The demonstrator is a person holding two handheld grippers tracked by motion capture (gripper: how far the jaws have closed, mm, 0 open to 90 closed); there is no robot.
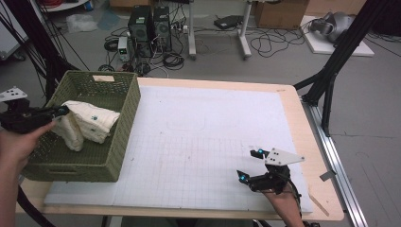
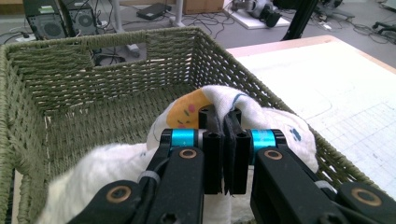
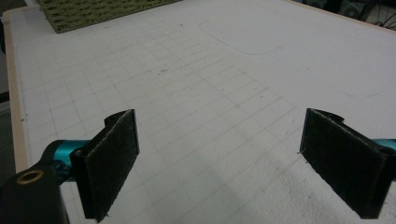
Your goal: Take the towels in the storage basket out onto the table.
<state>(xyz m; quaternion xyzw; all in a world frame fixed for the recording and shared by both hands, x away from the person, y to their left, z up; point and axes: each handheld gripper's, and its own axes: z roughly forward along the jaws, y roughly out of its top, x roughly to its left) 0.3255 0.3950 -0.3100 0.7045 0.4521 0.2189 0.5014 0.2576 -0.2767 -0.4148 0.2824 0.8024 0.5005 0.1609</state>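
Over the green basket (image 1: 124, 124), a white cloth (image 1: 90, 124) is being pinched by the left gripper (image 2: 225, 122); right gripper (image 3: 219, 161) jaws are being held wide apart, nothing gripped.

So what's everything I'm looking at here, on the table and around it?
basket: one, green wicker, left end of the table
cloth: one, white with small coloured prints, in the basket, pinched by the left tool
mat: one, white with a faint grid, covering the table
table: one, pale wood
computer towers: two, black, on the floor behind, among cables
cardboard box: one, brown, on the floor at the back
left tool: one, black with blue joints, shut on the cloth over the basket
right tool: one, black, open, resting low at the mat's near right
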